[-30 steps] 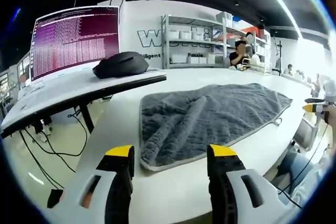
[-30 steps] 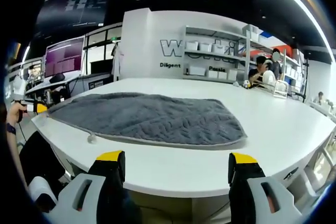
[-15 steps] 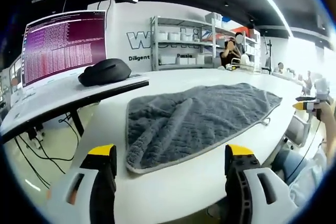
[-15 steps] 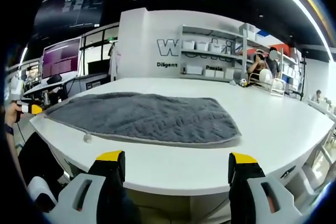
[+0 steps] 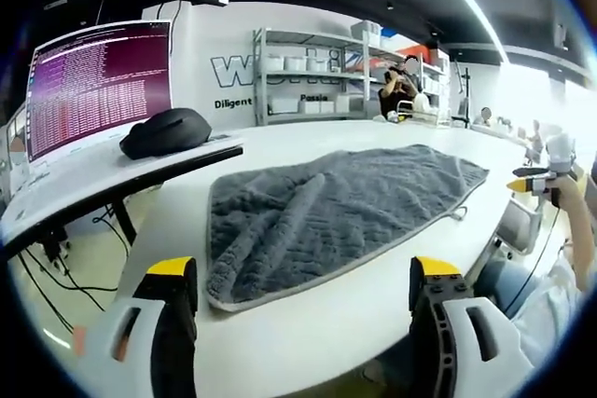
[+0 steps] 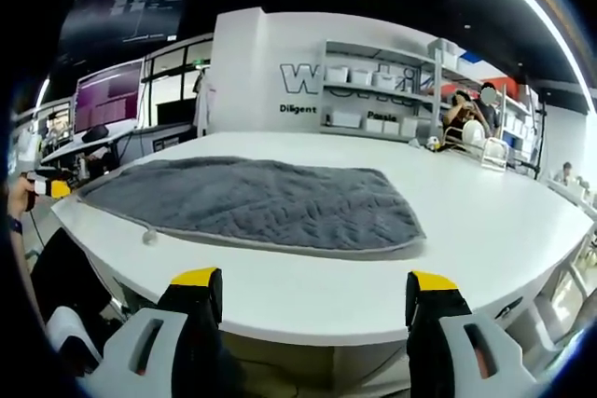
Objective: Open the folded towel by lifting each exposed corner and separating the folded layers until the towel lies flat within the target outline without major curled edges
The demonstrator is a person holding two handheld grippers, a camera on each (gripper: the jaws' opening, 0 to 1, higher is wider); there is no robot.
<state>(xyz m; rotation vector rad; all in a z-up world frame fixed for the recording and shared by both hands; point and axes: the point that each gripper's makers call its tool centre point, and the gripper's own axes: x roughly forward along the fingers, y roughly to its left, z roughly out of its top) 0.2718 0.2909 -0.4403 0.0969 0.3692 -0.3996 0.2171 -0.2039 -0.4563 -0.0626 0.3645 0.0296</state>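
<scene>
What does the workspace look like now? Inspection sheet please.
Surface: white table, bare around the towel.
Job's things: grey towel spread on the table, a raised fold running along it; no target outline seen.
Clutter: black mouse and monitor on a side desk.
Grippers: left gripper and right gripper open, holding nothing, short of the towel.
Cables: black cables under the side desk.
Surroundings: shelving, a person seated beyond.

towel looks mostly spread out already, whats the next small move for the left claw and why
Probably bring the open left claw forward to the near edge of the grey textured towel on the white table and pinch it there. A long raised ridge runs through the cloth, so it is not yet flat.
</scene>
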